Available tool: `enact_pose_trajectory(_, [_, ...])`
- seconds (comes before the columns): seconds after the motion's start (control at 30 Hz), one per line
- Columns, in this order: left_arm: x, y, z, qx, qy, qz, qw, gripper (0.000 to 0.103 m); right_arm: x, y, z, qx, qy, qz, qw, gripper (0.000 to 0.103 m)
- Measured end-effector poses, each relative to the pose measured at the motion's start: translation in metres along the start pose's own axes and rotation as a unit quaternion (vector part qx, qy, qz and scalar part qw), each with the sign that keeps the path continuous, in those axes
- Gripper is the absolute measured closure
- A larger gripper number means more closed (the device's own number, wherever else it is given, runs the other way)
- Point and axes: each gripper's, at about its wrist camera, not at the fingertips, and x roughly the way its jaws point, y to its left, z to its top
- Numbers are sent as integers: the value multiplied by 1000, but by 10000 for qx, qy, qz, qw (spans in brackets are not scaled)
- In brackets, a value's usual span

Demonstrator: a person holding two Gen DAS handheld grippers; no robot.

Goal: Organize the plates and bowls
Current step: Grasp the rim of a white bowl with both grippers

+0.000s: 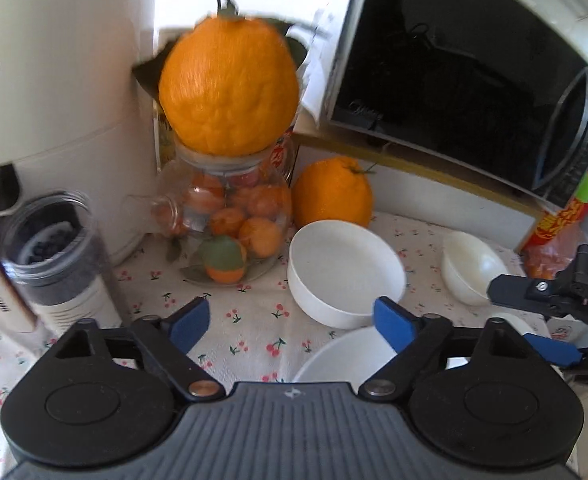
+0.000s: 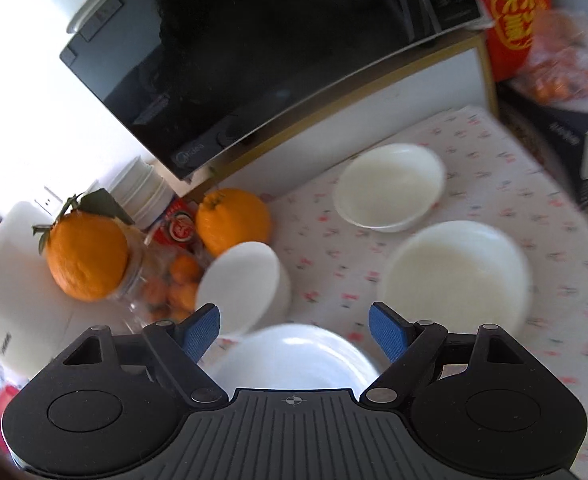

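Hovering over white bowls, both grippers' jaws gape empty.

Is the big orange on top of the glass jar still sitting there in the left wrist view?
Yes, the large orange rests on the mouth of the glass jar, which is filled with smaller oranges.

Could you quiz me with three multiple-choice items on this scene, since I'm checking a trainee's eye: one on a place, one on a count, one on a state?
1. Where is the large orange?
A. on the glass jar
B. in a bowl
C. inside the microwave

2. How many white dishes does the right wrist view show?
A. two
B. four
C. six

3. How is the right tool?
A. clamped on a bowl
B. open, holding nothing
C. shut, empty

Key: 1 A, it sits atop the jar; 2 B, four are visible on the cloth; 3 B, its pads stand apart, touching nothing.
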Motion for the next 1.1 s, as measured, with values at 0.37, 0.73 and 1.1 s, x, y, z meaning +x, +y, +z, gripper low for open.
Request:
enact_pose_trajectory(0.37, [48,13,4,-617,226,-241,9975,64,67,-2,5,303,41,230,9993,55])
enact_pose_trajectory(0.73, [54,18,0,-782,159,-539,9953,92,94,-2,-9,363,180,332,9986,88])
enact_pose_trajectory(1.1, [42,13,7,-747,-24,-588,9955,93,78,12,-5,149,-62,340,9993,88])
